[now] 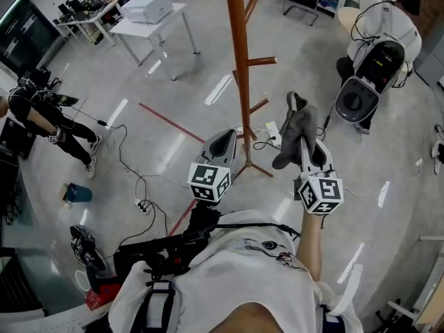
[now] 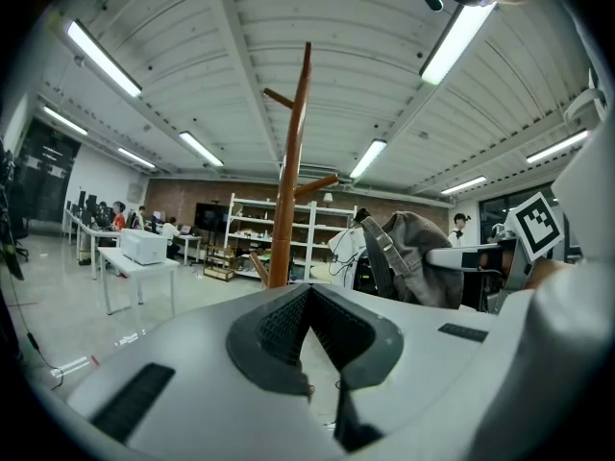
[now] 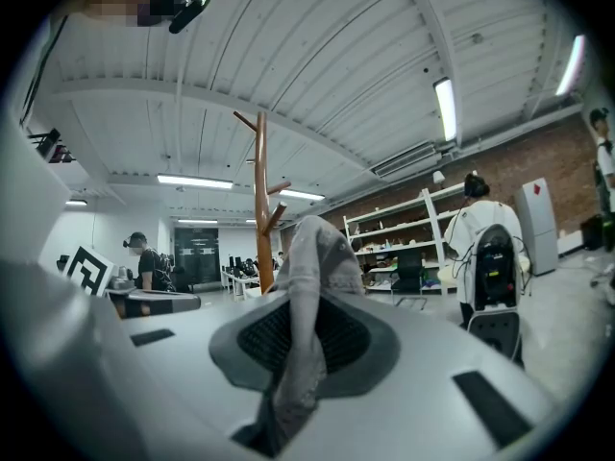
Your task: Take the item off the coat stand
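Your right gripper (image 3: pixel 302 303) is nearly closed, pinching the grey cloth (image 3: pixel 318 250), which hangs clear of the coat stand (image 1: pixel 239 54); your left gripper (image 2: pixel 307 292) is closed, empty; removal looks done; next, find somewhere to set it down.

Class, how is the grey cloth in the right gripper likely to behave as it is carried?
Probably floppy: the grey cloth sags over both sides of the right gripper. Likely light for its size, since one pinched fold between the fingers holds it all up.
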`<state>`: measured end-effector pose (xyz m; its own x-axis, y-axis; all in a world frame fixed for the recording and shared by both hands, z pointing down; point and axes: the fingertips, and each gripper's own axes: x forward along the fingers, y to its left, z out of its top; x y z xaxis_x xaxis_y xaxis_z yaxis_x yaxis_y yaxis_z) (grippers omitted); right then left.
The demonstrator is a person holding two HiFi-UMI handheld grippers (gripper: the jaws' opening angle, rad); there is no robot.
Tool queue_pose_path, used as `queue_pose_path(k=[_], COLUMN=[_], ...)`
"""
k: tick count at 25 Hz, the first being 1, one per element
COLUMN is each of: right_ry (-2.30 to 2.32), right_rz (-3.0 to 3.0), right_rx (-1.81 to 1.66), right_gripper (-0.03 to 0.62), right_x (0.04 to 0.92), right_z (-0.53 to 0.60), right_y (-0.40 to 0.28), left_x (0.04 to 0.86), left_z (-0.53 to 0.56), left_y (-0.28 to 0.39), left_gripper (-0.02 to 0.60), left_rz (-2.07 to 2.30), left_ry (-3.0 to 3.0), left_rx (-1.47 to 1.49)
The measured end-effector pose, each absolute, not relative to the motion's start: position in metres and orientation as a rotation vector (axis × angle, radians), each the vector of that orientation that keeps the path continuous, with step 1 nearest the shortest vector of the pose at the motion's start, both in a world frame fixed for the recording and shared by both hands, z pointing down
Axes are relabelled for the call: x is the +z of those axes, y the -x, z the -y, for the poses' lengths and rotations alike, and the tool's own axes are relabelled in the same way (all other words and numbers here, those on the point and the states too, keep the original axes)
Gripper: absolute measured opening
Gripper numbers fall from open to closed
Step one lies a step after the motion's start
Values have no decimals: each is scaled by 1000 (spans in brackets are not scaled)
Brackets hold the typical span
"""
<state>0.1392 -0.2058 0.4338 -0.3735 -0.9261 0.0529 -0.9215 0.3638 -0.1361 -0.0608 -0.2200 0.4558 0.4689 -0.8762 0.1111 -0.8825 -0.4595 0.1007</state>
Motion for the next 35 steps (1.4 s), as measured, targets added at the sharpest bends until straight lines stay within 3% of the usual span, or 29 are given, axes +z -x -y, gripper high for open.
queue_pose_path(k=[35], right_ry=[1732], right_rz=[-2544], right_rx=[-164], right_gripper=[54], right_x=[402], right_z=[206], right_y=[-154], left_x=[418], left_z=[225], left_y=[45], left_gripper=[-7], left_rz=[1553], left_ry=[-2605], left_rx=[22])
